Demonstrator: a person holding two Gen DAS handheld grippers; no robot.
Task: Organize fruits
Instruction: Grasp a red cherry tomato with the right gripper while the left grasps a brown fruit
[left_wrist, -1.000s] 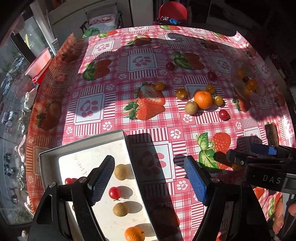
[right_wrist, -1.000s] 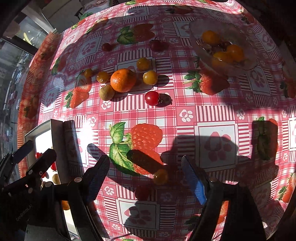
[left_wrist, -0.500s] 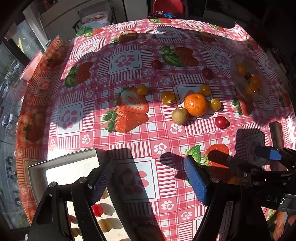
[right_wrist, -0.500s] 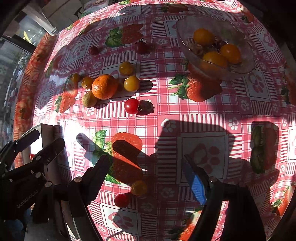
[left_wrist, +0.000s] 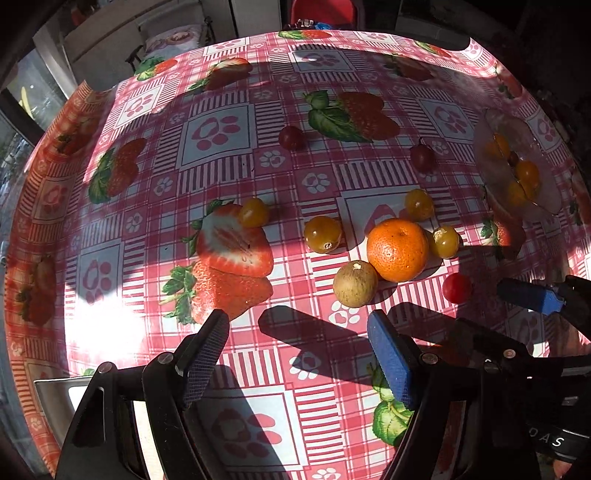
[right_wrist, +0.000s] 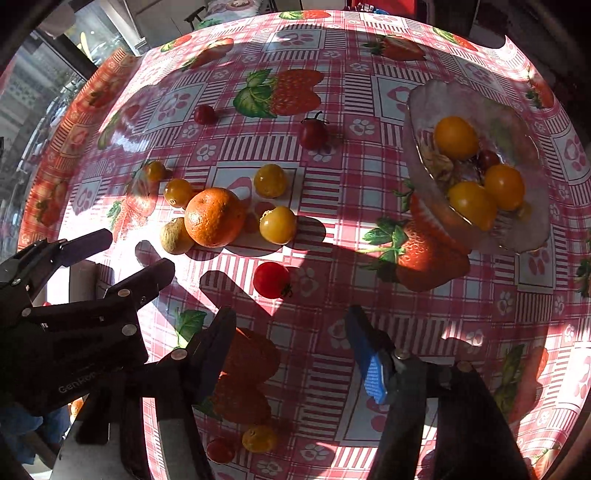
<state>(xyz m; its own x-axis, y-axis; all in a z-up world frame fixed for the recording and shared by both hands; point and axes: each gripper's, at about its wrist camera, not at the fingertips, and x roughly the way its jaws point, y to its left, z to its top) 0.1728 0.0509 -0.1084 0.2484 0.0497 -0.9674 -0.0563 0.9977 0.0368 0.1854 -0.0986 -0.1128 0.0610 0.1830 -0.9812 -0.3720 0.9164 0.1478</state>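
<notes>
left gripper (left_wrist: 297, 354): hanging spread, empty, near the brown fruit (left_wrist: 355, 283)
right gripper (right_wrist: 291, 347): hanging spread, empty, near the red tomato (right_wrist: 271, 280)

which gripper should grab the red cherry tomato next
Right, probably. The red cherry tomato lies just ahead of the open right gripper, nearly between its fingers. The open left gripper faces the brownish round fruit instead.

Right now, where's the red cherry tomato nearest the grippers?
The red cherry tomato lies on the tablecloth just ahead of the open right gripper, nearer than the orange.
</notes>
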